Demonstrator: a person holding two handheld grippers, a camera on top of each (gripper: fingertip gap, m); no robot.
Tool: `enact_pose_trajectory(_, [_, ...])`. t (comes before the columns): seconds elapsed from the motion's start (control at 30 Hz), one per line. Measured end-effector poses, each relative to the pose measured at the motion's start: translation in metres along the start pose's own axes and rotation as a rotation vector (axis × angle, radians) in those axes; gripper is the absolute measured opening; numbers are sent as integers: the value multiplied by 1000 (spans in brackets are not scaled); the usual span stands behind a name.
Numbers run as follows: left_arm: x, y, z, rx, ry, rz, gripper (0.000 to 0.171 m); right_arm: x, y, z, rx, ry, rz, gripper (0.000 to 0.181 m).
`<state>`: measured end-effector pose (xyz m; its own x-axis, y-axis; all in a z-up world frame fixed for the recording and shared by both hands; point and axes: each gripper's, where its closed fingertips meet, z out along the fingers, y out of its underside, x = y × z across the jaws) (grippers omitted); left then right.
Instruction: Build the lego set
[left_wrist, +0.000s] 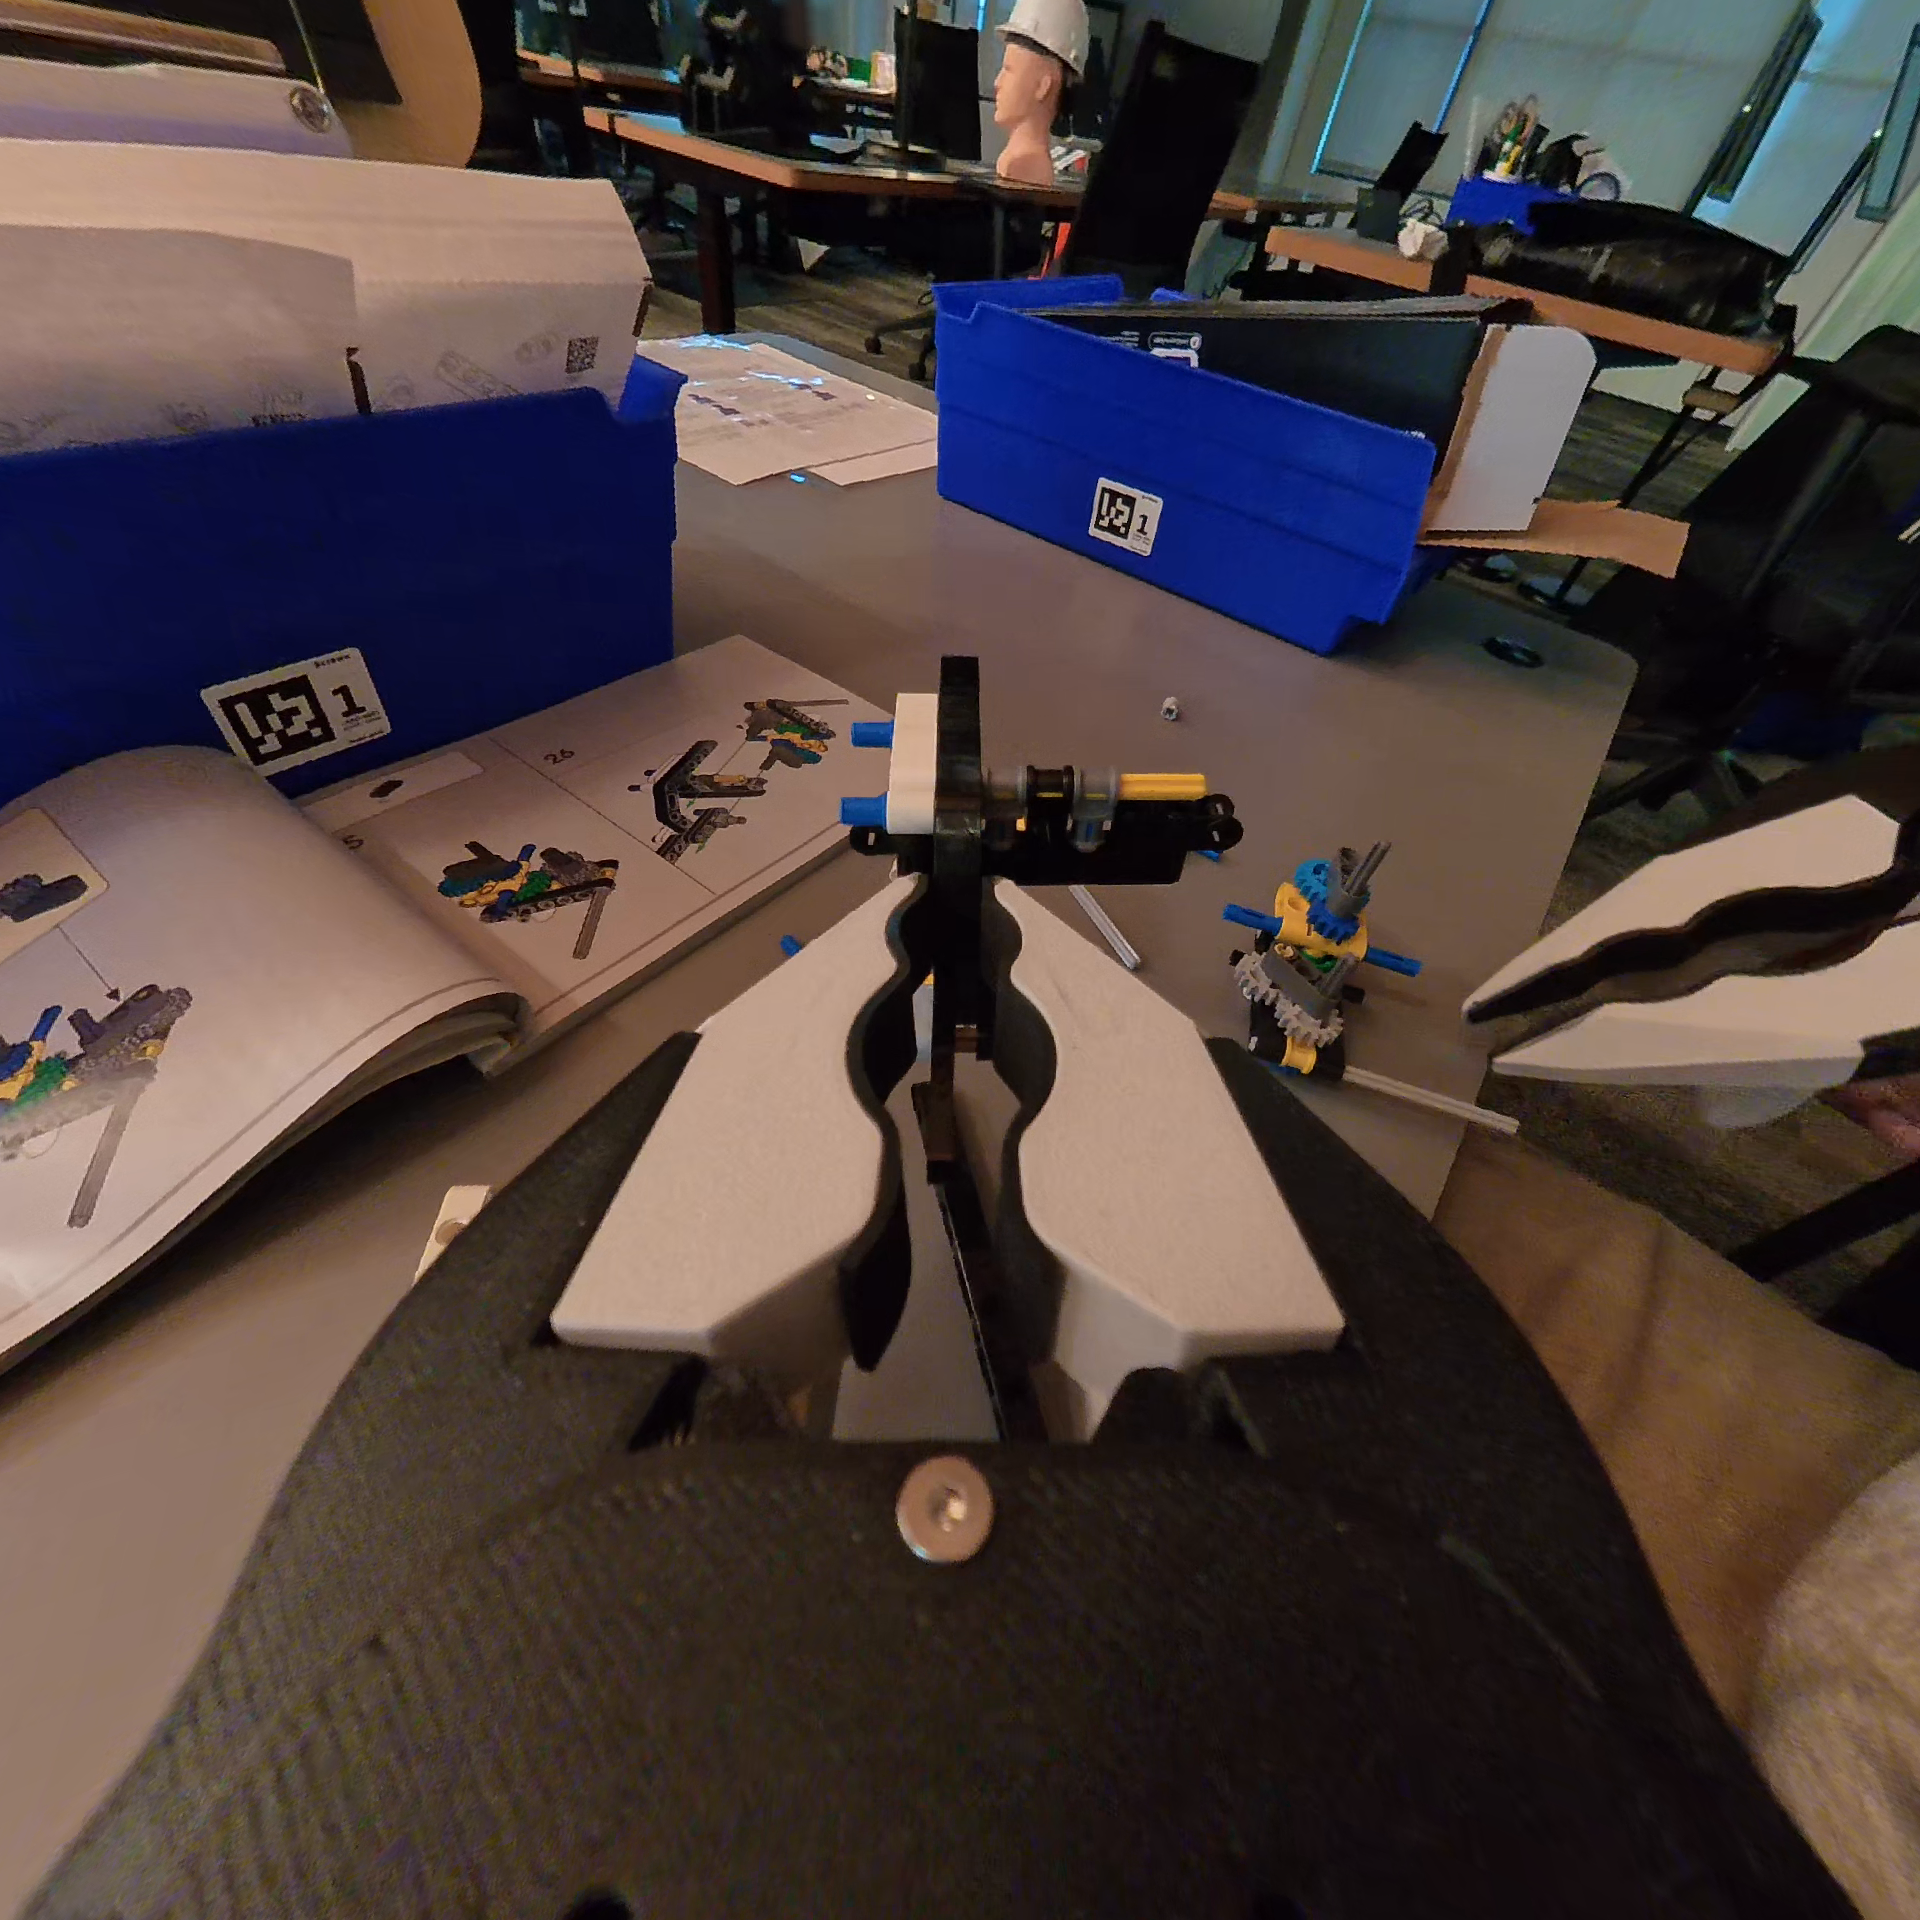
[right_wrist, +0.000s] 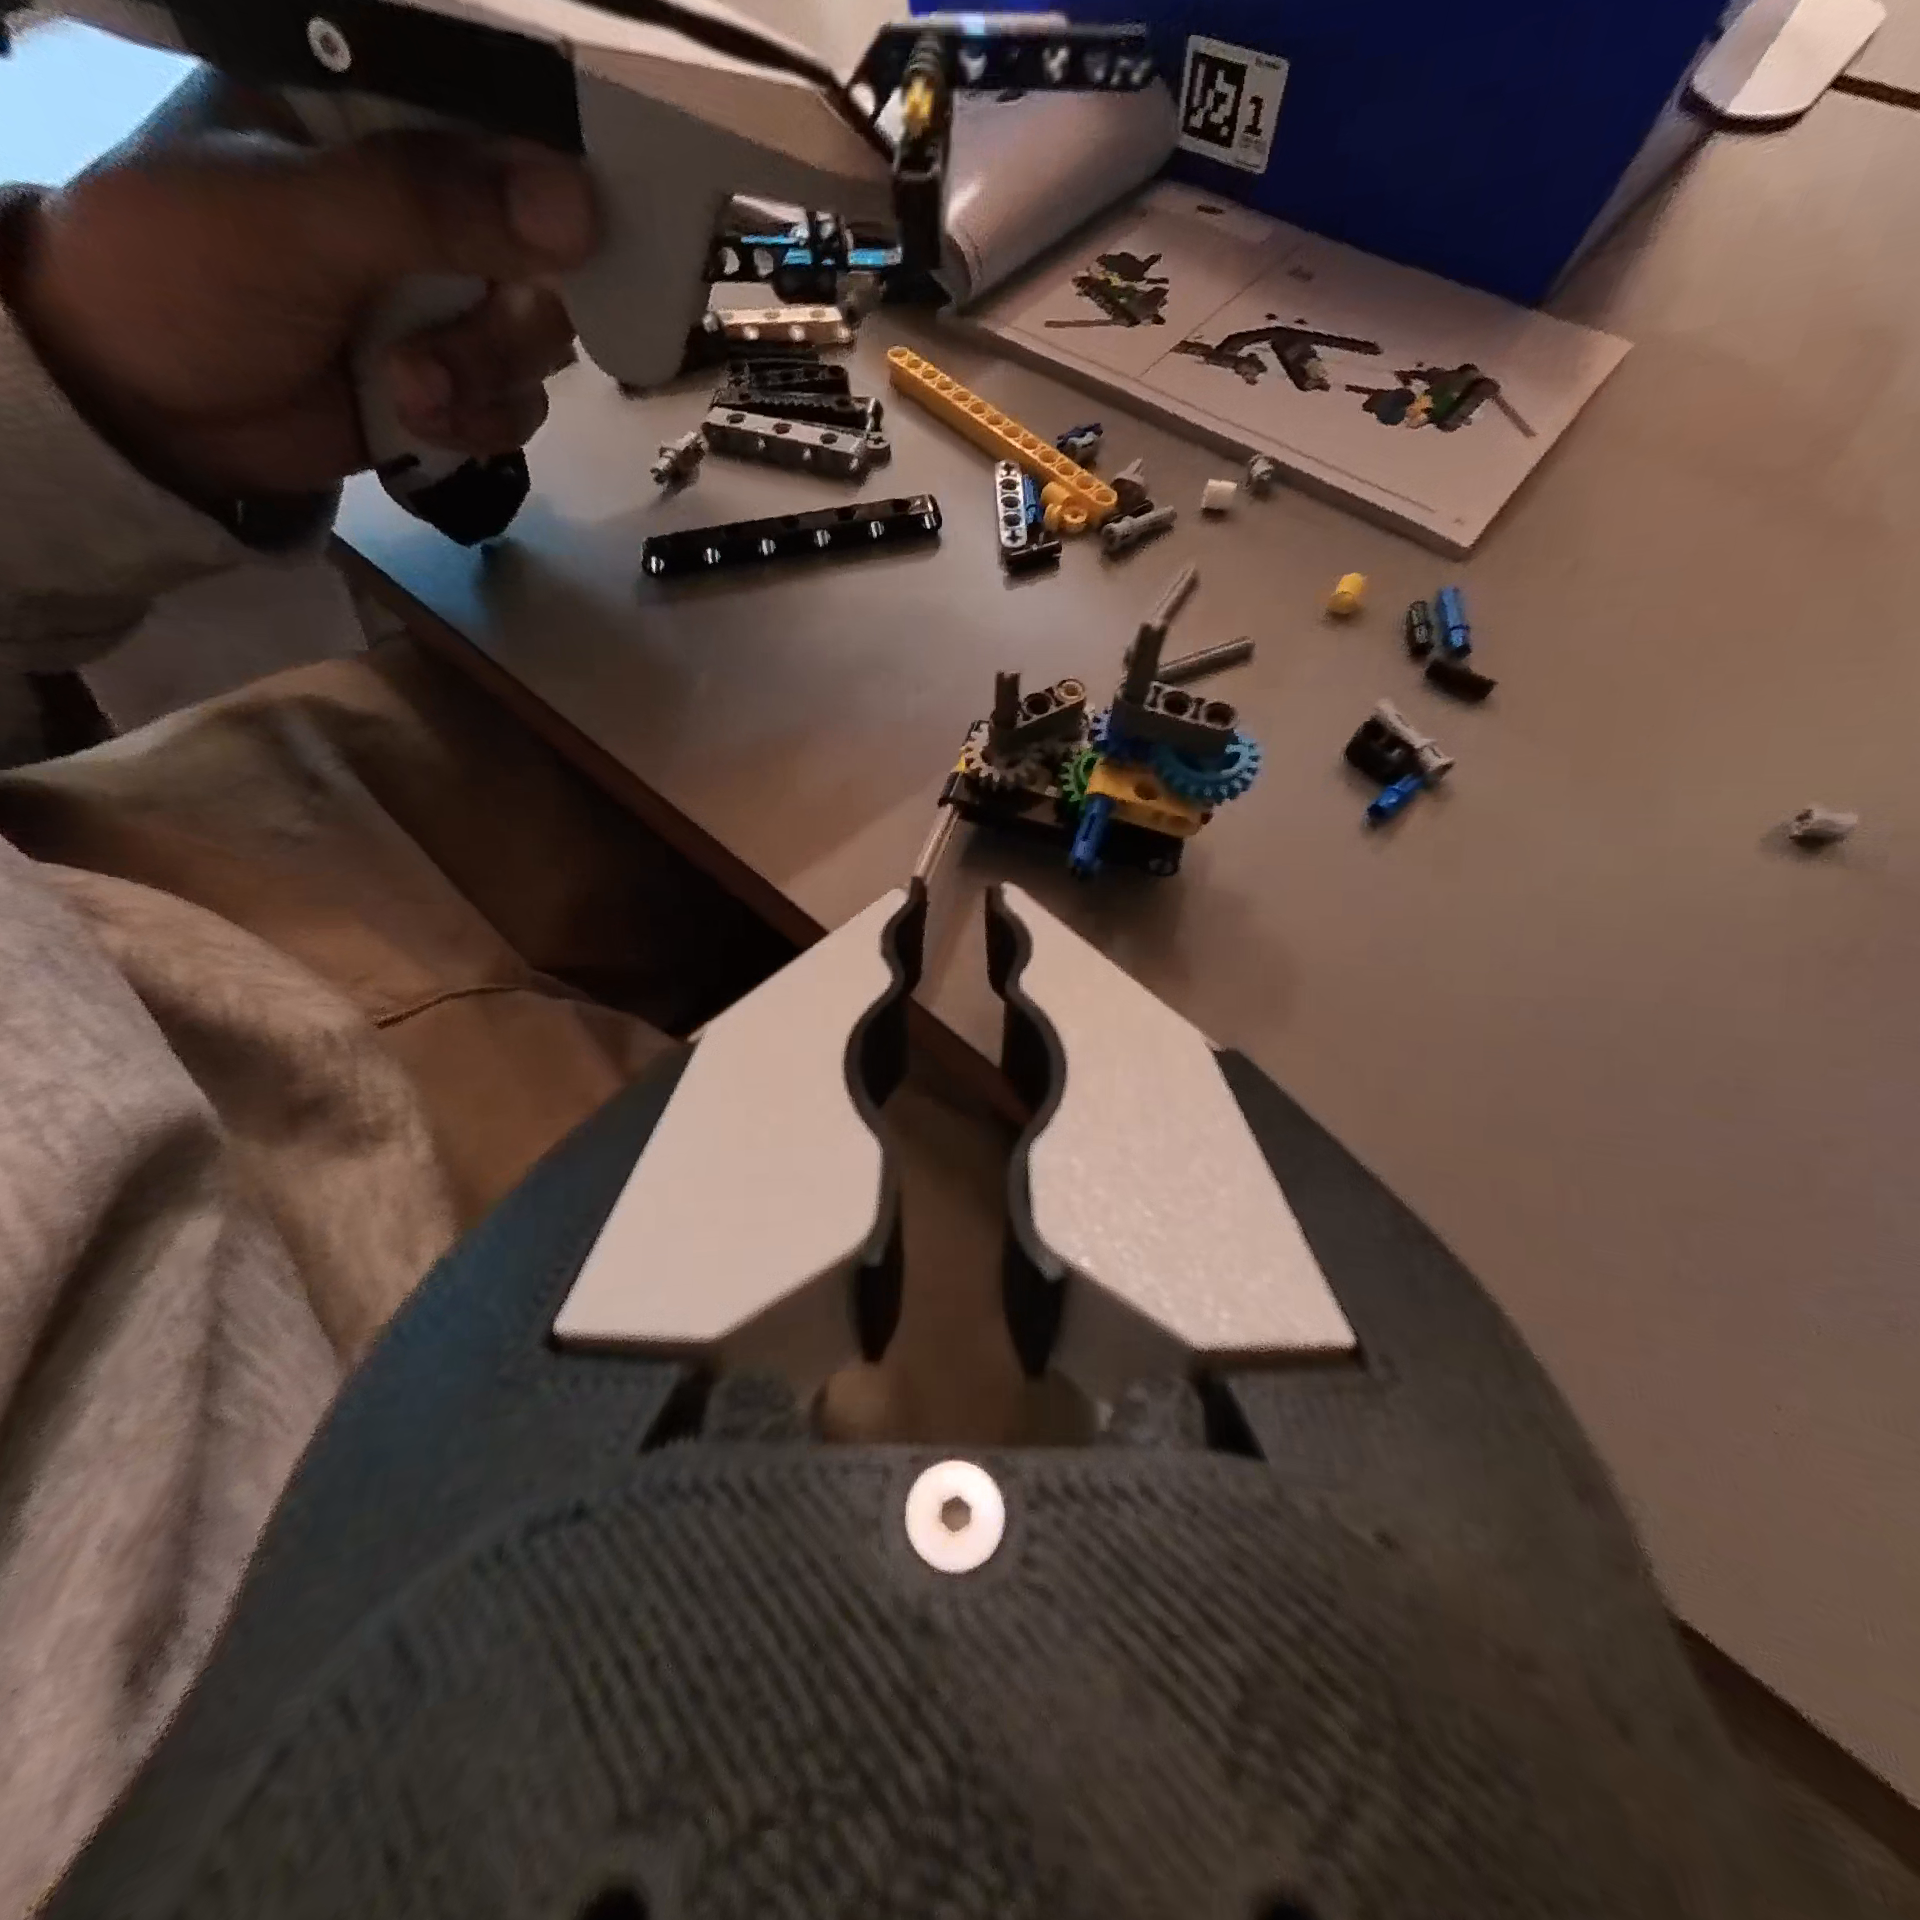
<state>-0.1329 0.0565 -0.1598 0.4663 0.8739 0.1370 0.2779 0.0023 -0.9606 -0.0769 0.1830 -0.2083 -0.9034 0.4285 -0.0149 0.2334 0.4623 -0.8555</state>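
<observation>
While left gripper clamps black frame subassembly mid-frame, keep steady; right gripper, jaws empty, slightly apart, toward gear module.

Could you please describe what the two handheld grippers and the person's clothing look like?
Both the left gripper and right gripper have pale grey wedge-shaped fingers with wavy black inner pads, on black textured bodies with one central screw. The person wears a light grey fleecy sleeve.
</observation>
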Motion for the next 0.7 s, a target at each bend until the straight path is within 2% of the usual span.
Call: enact_pose_trajectory(0.7, [1, 0, 0, -2, 5, -4, 5, -11, 8, 8, -48, 5, -64, 20])
